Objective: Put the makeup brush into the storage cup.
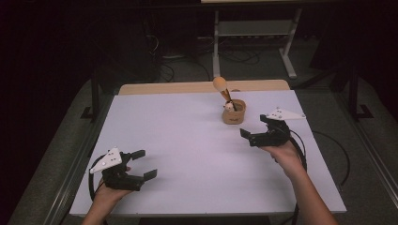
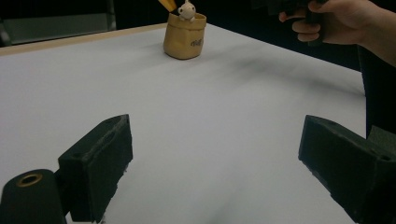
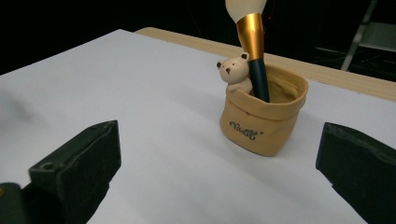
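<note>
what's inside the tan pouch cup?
In the tan pouch cup: a makeup brush standing bristles-up, and a small bear figure peeking over the rim. The brush's lower handle and the cup's bottom are hidden by its wall.

The high view looks forward and down from above the near edge of the table (image 1: pixel 187 140), taking in its whole top and the floor beyond. The left gripper view sits low over the near left part of the table, facing across it toward the far right; the pot (image 2: pixel 184 35) appears distant. The right gripper view sits low and close to the pot (image 3: pixel 264 116), facing the table's far edge. All three views share the pot (image 1: pixel 233 111) and the surrounding tabletop.
</note>
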Tool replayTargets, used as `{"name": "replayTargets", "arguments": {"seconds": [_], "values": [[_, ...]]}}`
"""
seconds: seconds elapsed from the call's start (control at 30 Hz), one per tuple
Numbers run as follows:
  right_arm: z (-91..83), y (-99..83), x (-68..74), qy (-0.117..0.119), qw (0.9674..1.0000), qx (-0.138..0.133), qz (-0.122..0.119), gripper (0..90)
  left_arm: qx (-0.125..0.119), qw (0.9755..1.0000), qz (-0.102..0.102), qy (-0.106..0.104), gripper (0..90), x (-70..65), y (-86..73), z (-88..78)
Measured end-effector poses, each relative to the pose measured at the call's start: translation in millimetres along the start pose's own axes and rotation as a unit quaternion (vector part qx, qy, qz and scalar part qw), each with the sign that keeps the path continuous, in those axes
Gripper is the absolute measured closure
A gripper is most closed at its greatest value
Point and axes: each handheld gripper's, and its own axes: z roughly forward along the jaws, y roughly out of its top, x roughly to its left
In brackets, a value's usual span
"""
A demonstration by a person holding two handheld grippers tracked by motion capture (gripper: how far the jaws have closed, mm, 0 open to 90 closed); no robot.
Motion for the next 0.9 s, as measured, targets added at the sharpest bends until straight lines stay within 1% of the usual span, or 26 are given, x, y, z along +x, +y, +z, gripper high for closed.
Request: {"name": "replayTargets", "arguments": {"seconds": [0.17,0.2,0.27,0.3,0.33,0.37,0.4,0.47,0.5,0.77,0.83,0.9], "values": [[-4.6,-2.5,1.8,-0.002,1.0000,0.002,0.000,0.0,0.001,1.0000,-0.001,0.001,9.5,-0.4,0.1,0.6],[-7.8,-4.8,3.2,0.001,1.0000,-0.005,0.004,0.0,0.001,1.0000,-0.001,0.001,9.5,-0.5,0.0,0.8],[-10.2,-8.3,4.1,0.000,1.0000,-0.004,0.001,0.0,0.000,1.0000,-0.002,0.000,9.5,-0.6,-0.1,1.2],[-11.5,-10.1,4.9,0.000,1.0000,-0.003,0.005,0.0,0.001,1.0000,-0.001,-0.001,9.5,-0.5,-0.2,1.1],[-12.7,-11.7,5.1,0.001,1.0000,-0.004,0.004,0.0,0.002,1.0000,0.000,-0.001,9.5,-0.4,-0.4,1.1],[-13.9,-13.0,6.0,0.001,1.0000,0.001,0.006,0.0,0.004,1.0000,0.002,-0.001,9.5,0.0,-0.6,1.1],[-14.9,-14.4,6.6,0.001,1.0000,-0.002,0.002,0.0,0.005,1.0000,0.002,-0.001,9.5,0.2,-0.7,1.2],[-17.3,-16.9,7.9,0.002,1.0000,-0.004,0.005,0.0,0.006,1.0000,0.003,-0.001,9.6,0.4,-0.7,1.4],[-18.4,-18.0,8.3,0.003,1.0000,-0.004,0.002,0.0,0.006,1.0000,0.003,-0.001,9.6,0.3,-0.7,1.4],[-29.0,-26.6,12.8,0.004,1.0000,-0.007,0.001,0.0,0.002,1.0000,-0.004,-0.004,9.6,-1.0,-1.4,2.8],[-32.1,-29.9,14.7,0.004,1.0000,-0.007,0.003,0.0,0.004,1.0000,-0.001,-0.003,9.6,-0.3,-1.2,2.2],[-34.4,-32.4,15.9,0.006,1.0000,-0.007,-0.001,0.0,0.004,1.0000,0.001,-0.002,9.6,0.0,-1.0,1.8]]}}
